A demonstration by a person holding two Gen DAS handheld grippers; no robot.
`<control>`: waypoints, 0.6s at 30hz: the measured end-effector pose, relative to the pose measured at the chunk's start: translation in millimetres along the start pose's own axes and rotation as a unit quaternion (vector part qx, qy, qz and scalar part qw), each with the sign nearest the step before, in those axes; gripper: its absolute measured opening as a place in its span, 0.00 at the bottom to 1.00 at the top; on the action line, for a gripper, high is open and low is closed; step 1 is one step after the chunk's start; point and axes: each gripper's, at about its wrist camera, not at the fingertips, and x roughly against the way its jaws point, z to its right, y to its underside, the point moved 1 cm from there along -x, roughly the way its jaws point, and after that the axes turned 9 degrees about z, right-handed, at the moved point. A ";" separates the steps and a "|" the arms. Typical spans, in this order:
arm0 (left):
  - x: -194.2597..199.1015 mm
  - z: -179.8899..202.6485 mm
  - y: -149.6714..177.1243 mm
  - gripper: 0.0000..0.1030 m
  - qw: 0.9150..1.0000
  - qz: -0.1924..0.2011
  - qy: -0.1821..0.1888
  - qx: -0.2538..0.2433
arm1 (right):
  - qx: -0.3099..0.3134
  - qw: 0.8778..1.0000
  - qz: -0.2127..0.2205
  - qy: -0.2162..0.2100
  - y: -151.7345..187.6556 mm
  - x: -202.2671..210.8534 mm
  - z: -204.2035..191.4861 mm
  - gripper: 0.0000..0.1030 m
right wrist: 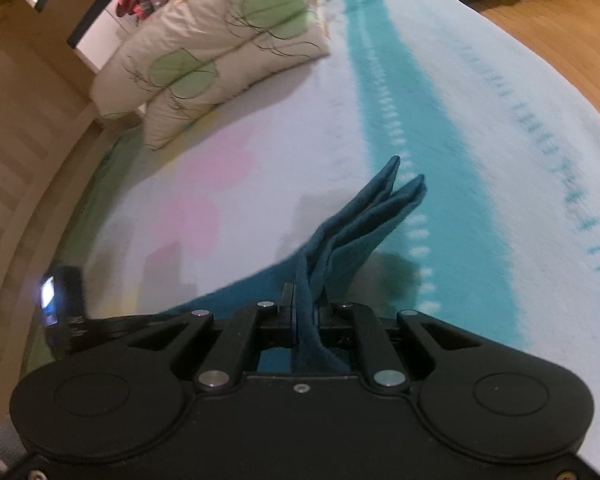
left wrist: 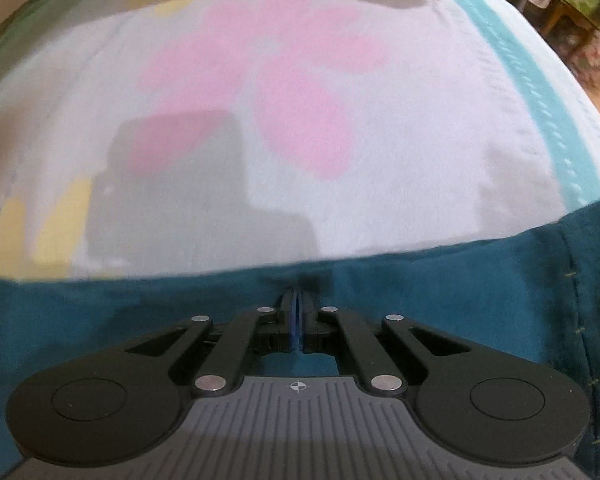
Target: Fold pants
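The teal pants [left wrist: 440, 300] stretch across the lower part of the left wrist view, over a white bed sheet. My left gripper [left wrist: 298, 300] is shut on the pants' upper edge, the cloth pinched between its pads. In the right wrist view my right gripper [right wrist: 304, 300] is shut on a bunch of the teal pants [right wrist: 364, 224], which stick up past the fingertips in two pointed folds. The rest of the pants hang below both grippers, hidden.
The bed sheet [left wrist: 340, 200] is white with pink and yellow patches and a turquoise stripe [right wrist: 428, 152] on the right. Pillows [right wrist: 220, 52] with green leaf print lie at the head. A wooden bed frame [right wrist: 28, 152] is at left, wooden floor [right wrist: 560, 40] at right.
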 end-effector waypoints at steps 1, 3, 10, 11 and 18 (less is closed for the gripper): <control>6.2 -0.7 -1.8 0.03 1.000 -0.001 0.010 -0.004 | 0.003 1.000 0.002 0.001 -1.4 -0.9 -3.5 0.14; 23.7 -10.9 -1.5 0.03 1.000 0.005 0.026 0.003 | 0.010 1.000 0.004 0.002 -2.3 2.8 -13.9 0.14; 87.2 -79.6 18.7 0.03 0.999 0.017 -0.027 0.017 | 0.055 0.998 -0.002 -0.005 1.2 1.3 -75.4 0.14; 92.7 -92.3 19.9 0.03 0.999 0.013 -0.039 0.024 | 0.059 0.998 -0.003 -0.009 3.8 1.3 -85.0 0.14; 121.6 -171.9 32.1 0.03 0.992 -0.008 -0.052 0.114 | 0.113 0.991 -0.038 -0.055 49.1 -34.2 -188.5 0.15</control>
